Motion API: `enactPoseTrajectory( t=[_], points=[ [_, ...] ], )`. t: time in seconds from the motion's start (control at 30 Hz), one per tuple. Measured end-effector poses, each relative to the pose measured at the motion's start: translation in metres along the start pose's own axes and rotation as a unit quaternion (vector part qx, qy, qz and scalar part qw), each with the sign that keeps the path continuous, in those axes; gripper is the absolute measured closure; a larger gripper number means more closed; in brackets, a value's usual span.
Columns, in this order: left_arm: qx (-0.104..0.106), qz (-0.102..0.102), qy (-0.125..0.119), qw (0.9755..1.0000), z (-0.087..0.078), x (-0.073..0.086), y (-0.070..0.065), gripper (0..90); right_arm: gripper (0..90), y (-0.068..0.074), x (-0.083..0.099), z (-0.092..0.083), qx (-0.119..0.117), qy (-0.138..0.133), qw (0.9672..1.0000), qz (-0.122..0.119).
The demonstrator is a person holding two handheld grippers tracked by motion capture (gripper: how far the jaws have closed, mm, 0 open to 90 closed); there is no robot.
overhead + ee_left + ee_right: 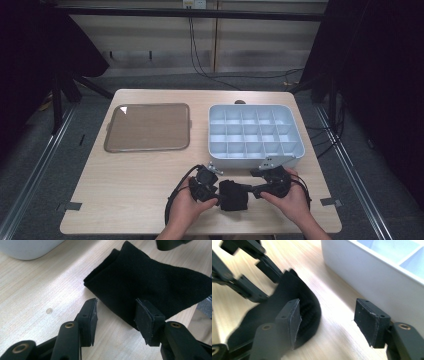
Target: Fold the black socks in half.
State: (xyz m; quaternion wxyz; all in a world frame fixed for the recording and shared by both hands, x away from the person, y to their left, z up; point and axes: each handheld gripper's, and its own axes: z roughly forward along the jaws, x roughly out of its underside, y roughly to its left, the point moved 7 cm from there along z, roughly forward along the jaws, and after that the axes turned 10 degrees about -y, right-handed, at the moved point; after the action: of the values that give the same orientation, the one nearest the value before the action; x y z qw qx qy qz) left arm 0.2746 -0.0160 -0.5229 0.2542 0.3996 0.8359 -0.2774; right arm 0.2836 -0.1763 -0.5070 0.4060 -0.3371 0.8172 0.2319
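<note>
a folded black sock (pixel 233 194) lies flat on the desk (pixel 130 175), between the left gripper (pixel 216 186) and the right gripper (pixel 254 191), just short of the white compartment box (pixel 295 150).

the left gripper's fingers (pixel 88 320) stand partly open and hold nothing; the sock's near edge lies just ahead of them, tucked behind the right-hand finger. the right gripper's fingers (pixel 372 323) stand wide open and empty, the sock's rounded end lying beside and behind its left finger, bare desk in the gap.

the step looks like taking up the sock to fold or move it. to do it well, each gripper should slide its lower finger under a sock end, get all layers between the pads, then close firmly and lift level.
</note>
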Motion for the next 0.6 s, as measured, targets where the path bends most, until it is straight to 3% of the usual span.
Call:
enactPoseTrajectory(
  t=[0.33, 0.6],
  points=[
    [0.0, 0.0, -0.001, 1.0, 0.0, -0.001, -0.001, 52.0, 34.2, 0.025, -0.014, 0.009, -0.04, 0.003, 0.9991, -0.009],
    [-0.016, -0.005, -0.026, 0.9995, -0.016, -0.005, 0.009, 42.5, 33.7, 0.028, 0.01, 0.021, -0.05, 0.042, 0.9979, 0.004]
  ],
)
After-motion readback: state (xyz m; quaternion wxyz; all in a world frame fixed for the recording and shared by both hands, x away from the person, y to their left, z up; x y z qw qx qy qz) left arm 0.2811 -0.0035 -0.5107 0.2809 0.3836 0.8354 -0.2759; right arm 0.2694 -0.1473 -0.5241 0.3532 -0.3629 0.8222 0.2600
